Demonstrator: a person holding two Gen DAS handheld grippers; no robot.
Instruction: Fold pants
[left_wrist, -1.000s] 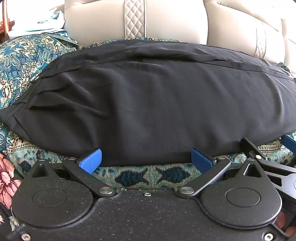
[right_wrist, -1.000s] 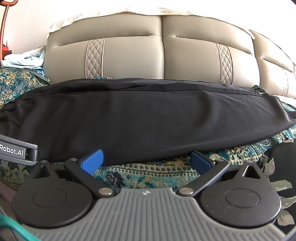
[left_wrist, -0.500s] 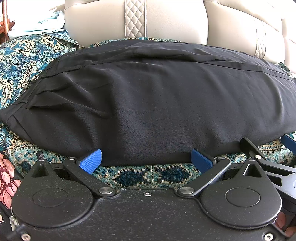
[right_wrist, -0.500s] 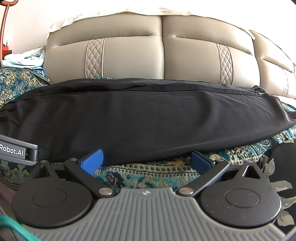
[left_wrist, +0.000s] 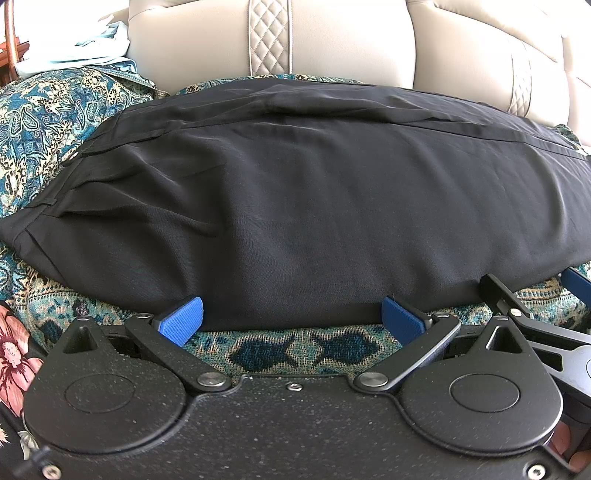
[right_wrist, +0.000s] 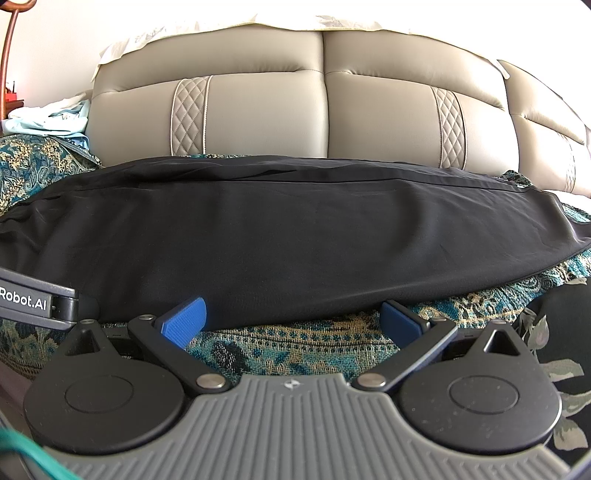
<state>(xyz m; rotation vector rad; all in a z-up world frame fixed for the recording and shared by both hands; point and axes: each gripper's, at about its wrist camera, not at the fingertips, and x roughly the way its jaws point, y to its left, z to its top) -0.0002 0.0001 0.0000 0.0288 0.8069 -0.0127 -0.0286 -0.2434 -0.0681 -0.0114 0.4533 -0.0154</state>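
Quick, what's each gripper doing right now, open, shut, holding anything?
Left gripper: open, jaws spread wide at the near edge of the black pants, holding nothing.
Right gripper: open, jaws spread at the same edge, holding nothing.

Both wrist views low, close, facing sofa back (right_wrist: 325, 122), sharing black pants (left_wrist: 314, 206).

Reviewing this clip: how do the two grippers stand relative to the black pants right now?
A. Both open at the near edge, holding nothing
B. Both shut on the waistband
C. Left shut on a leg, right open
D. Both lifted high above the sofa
A: the left gripper and right gripper each show blue fingertips spread wide at the near edge of the black pants, with patterned cover visible between them.
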